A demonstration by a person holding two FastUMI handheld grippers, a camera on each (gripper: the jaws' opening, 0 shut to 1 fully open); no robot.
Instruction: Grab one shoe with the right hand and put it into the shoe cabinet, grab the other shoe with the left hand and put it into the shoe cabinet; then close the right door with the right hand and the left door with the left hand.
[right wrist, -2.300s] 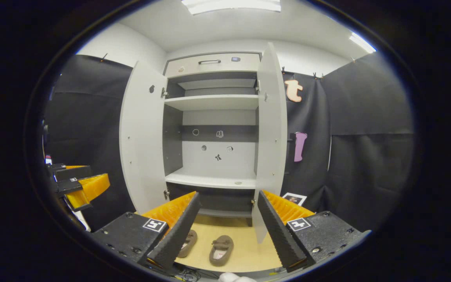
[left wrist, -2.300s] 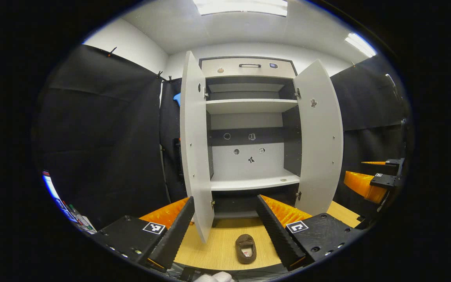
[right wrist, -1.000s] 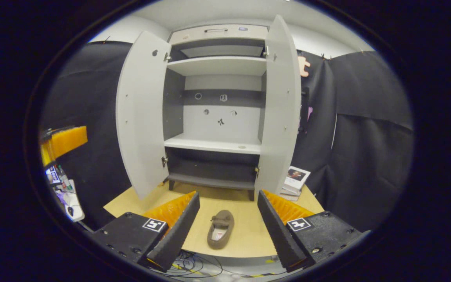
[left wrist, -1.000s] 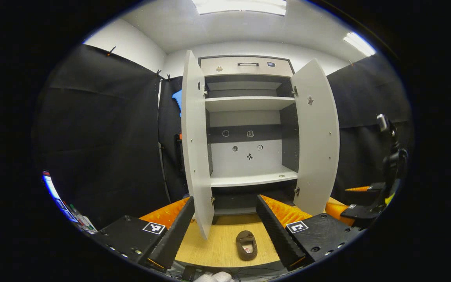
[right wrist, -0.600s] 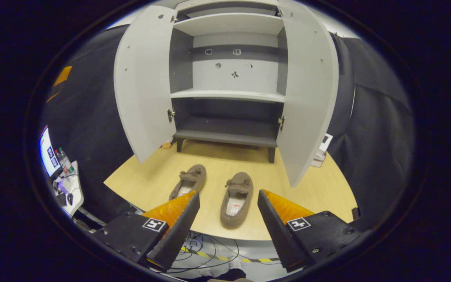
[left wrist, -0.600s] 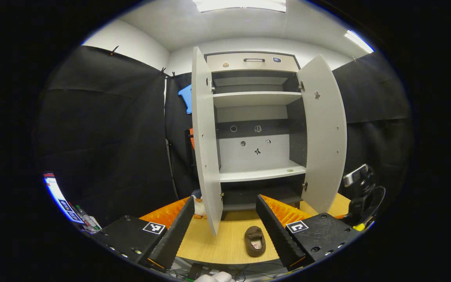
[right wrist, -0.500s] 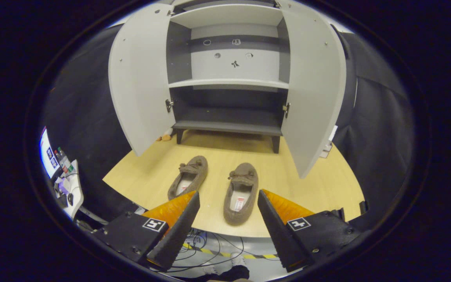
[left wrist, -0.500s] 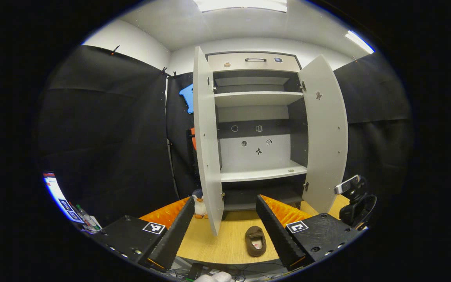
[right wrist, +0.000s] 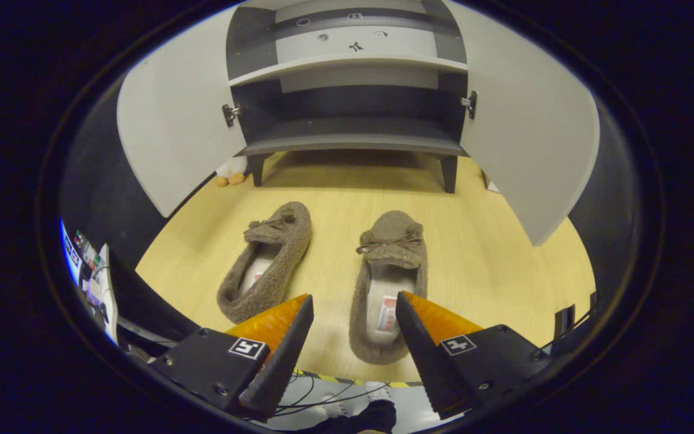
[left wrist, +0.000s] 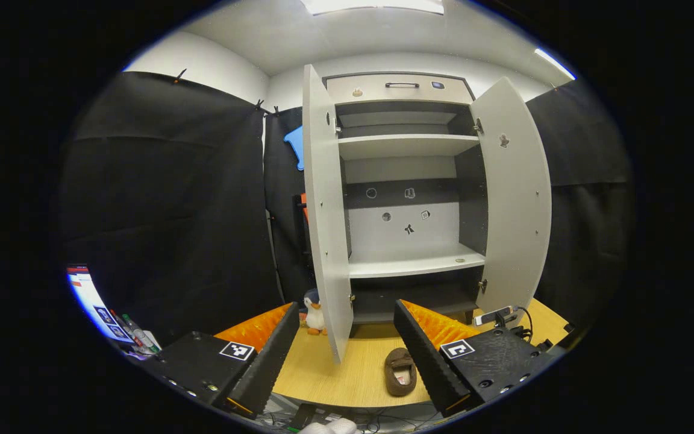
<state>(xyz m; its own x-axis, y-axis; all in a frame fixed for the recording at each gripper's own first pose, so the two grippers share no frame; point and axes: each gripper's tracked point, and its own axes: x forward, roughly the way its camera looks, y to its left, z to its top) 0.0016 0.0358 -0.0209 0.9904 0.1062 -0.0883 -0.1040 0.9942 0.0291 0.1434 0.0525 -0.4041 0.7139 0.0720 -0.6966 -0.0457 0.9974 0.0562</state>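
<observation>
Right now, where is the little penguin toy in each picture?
Left gripper view: the penguin toy stands on the table, low and a little left of the middle, just left of the open left door.
Right gripper view: the toy peeks out at upper left, under the left door, beside the cabinet leg; only its white front and orange feet show.
Shared landmark: the left door's lower edge, right by the toy in both.

Two fuzzy brown slippers (right wrist: 268, 265) (right wrist: 388, 274) — pale insoles, one with a red-and-white tag — lie on a light wood-grain floor (right wrist: 491, 253). Behind them, the shoe cabinet (left wrist: 407, 181) is pale grey outside, dark grey inside — beside it a black-and-white penguin toy (left wrist: 314, 308).
</observation>
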